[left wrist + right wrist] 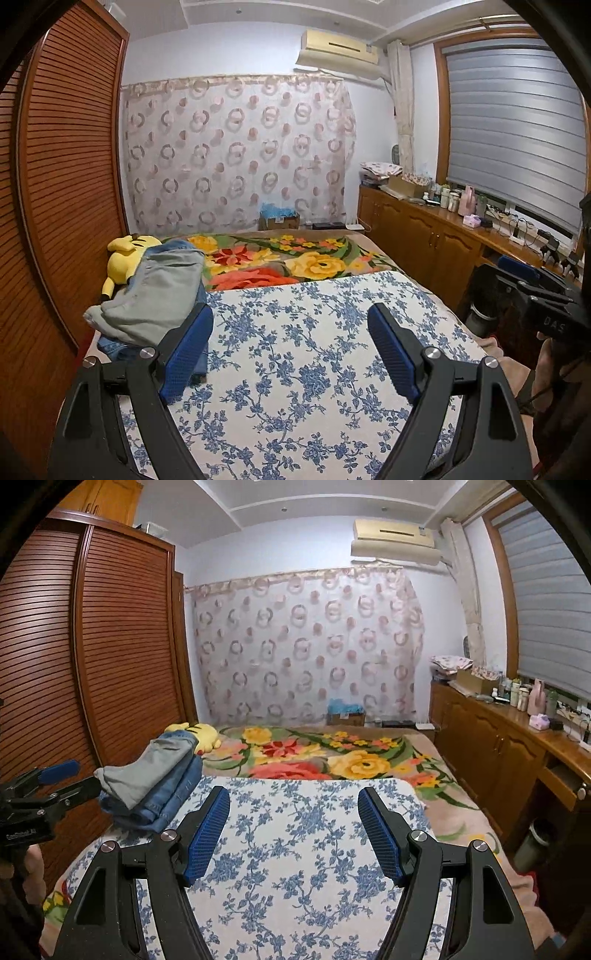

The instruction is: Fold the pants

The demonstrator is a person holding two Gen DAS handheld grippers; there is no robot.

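Folded pants stacked on bed, both jaws empty

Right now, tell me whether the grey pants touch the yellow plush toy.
Touching. The left wrist view shows the grey pants lying against and partly over the yellow plush toy, with no gap between them.

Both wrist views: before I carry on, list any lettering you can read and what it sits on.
"DAS": white letters on the black body of the right gripper, cut off at the left wrist view's edge.
"GenRobot.AI", roughly: small white print on the black body of the left gripper; blurred, so uncertain.
Bottles on the brown wooden sideboard: labels too small.
Cream wall air conditioner: nothing legible.
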